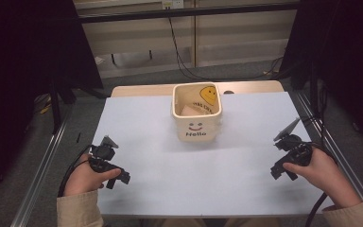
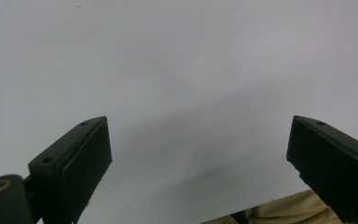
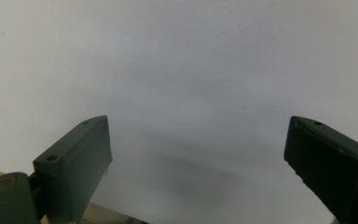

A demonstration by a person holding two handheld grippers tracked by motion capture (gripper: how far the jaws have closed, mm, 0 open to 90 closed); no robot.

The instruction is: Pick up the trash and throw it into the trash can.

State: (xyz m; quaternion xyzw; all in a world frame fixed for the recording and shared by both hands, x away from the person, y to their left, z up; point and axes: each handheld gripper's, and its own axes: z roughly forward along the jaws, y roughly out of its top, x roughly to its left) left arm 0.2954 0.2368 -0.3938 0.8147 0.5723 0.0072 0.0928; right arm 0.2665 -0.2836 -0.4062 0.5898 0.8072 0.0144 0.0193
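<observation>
between both hand-held grippers, farther back: cream smiley box (image 1: 196,126), well apart

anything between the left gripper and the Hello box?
Nothing. In the high view, bare white sheet separates the left gripper from the Hello box; jaws wide apart.

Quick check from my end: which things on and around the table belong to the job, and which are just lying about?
Part of the job:
- cream box with the smiley and "Hello", open-topped, mid-table
- left hand-held gripper, jaws apart, holding nothing
- right hand-held gripper, jaws apart, holding nothing

Just lying about:
- black cables on the floor behind the table
- white table sheet
</observation>
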